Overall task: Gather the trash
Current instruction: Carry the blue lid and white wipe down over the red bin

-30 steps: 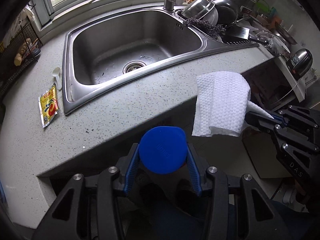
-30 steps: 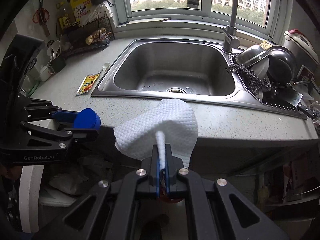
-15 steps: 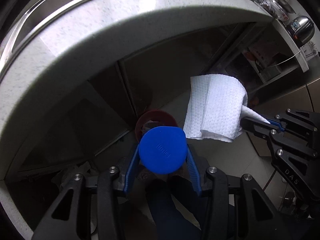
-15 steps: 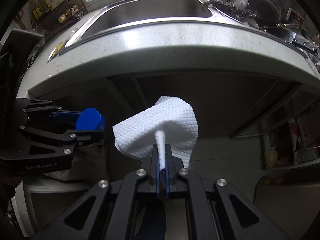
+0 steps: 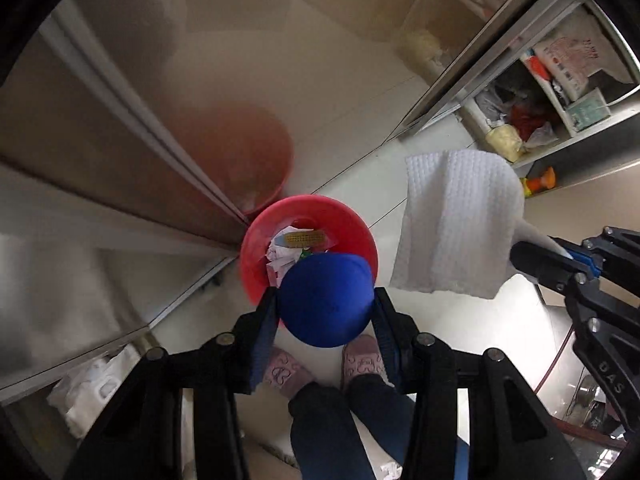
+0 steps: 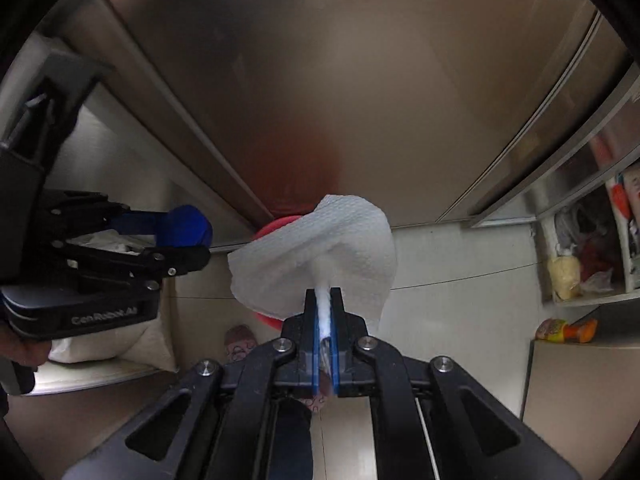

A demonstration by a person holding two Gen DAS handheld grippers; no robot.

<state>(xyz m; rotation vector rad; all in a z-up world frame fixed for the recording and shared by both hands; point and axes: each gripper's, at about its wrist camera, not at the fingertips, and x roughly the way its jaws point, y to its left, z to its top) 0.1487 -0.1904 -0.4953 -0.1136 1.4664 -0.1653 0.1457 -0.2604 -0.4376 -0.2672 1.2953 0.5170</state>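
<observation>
My left gripper (image 5: 325, 312) is shut on a round blue lid (image 5: 326, 300) and holds it above the near rim of a red trash bin (image 5: 256, 264) on the floor. The bin holds crumpled paper and a yellow wrapper (image 5: 304, 238). My right gripper (image 6: 325, 300) is shut on a white paper towel (image 6: 320, 248), which hangs in the air to the right of the bin. In the right wrist view the towel hides most of the bin (image 6: 276, 226). The left gripper (image 6: 188, 240) with the blue lid (image 6: 188, 226) shows at the left there.
Steel cabinet doors (image 5: 120, 128) stand behind the bin. Open shelves (image 5: 560, 92) with bags and packets are at the right. The person's feet in pink slippers (image 5: 360, 360) stand on the white floor just below the bin. A white sack (image 5: 92, 392) lies at the lower left.
Both grippers have dropped from counter height and tilted down toward the floor. The sink and counter have left view; the red bin now sits under the blue lid.
</observation>
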